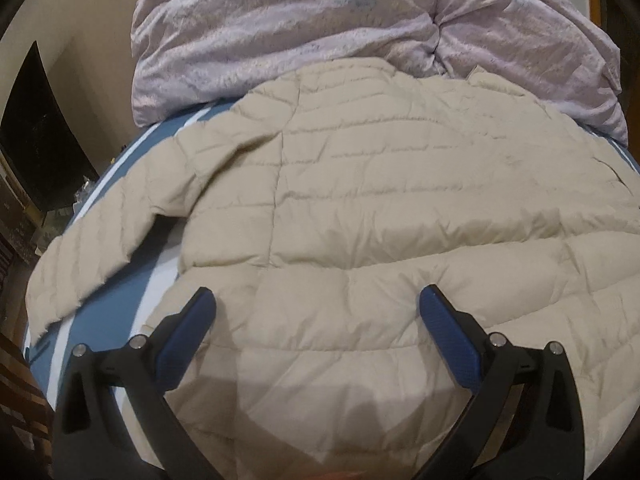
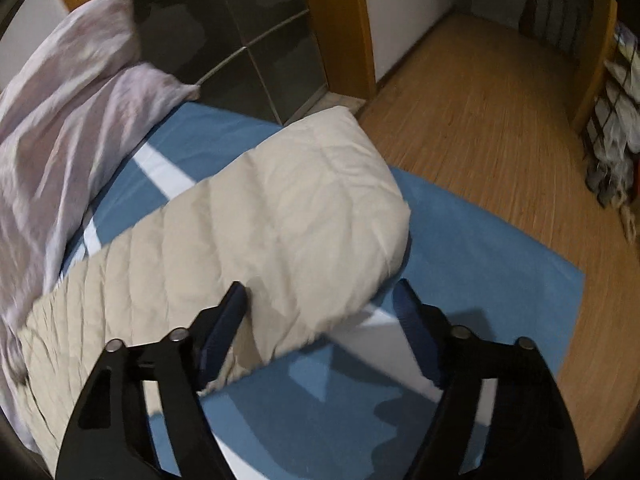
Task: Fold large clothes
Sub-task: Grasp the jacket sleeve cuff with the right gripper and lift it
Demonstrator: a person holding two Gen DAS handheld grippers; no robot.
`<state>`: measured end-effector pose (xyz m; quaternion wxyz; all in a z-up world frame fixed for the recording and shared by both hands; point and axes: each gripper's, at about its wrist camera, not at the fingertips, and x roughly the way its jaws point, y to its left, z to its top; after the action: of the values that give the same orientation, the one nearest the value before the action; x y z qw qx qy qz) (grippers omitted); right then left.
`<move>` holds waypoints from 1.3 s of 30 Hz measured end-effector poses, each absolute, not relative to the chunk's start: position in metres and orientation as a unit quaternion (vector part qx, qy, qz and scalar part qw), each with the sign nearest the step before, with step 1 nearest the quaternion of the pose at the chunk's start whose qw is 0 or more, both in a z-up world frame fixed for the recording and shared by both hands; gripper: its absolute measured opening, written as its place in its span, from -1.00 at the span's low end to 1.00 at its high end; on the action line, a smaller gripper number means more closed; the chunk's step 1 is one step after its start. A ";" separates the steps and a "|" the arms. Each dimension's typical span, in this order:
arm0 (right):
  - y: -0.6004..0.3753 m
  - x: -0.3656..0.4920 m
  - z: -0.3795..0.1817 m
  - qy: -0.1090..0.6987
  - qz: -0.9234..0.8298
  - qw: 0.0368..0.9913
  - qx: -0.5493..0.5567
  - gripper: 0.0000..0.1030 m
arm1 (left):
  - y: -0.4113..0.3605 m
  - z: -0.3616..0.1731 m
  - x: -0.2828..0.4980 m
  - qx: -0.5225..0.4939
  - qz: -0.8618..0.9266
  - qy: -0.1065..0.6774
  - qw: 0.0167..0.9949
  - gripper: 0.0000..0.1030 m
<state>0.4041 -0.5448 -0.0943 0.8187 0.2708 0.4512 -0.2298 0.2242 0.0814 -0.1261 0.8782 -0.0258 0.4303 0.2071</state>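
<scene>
The right gripper point(image 2: 320, 300) is hovering with its jaws spread wide over the near end of a beige quilted jacket sleeve point(image 2: 280, 232), which is lying across the blue sheet point(image 2: 480, 248). A lilac duvet point(image 2: 60, 140) is bunching at the left, and wooden floor point(image 2: 500, 100) is stretching away on the right.

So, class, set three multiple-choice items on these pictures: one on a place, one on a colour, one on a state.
1. Where does the beige puffer jacket lie?
A. on the wooden floor
B. on the blue sheet
C. on a chair

2. What colour is the crumpled duvet?
A. pale lilac
B. green
C. black

3. How stands the left gripper?
A. shut on a sleeve
B. open above the jacket
C. out of view

Key: B, the blue sheet shows beneath and around the jacket; A, its fabric is pale lilac; B, its fingers are spread with nothing between them.
</scene>
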 end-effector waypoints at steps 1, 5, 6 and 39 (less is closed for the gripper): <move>-0.548 0.405 -0.095 0.451 -0.229 0.819 0.273 0.17 | 0.082 -0.128 0.224 -0.027 0.208 0.430 0.878 0.96; -0.550 0.406 -0.095 0.447 -0.235 0.824 0.256 -0.13 | 0.080 -0.133 0.224 -0.025 0.211 0.431 0.877 0.96; -0.548 0.408 -0.096 0.447 -0.237 0.825 0.251 -0.22 | 0.080 -0.134 0.225 -0.023 0.211 0.433 0.876 0.96; -0.096 0.455 -0.063 0.444 0.175 0.878 -0.018 -0.80 | 0.094 -0.139 0.224 -0.083 0.185 0.441 0.874 0.96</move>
<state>0.4546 -0.0959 -0.0625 0.8783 -0.0183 0.4445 0.1754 0.2241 0.0937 -0.1394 0.8744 -0.0831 0.4410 0.1847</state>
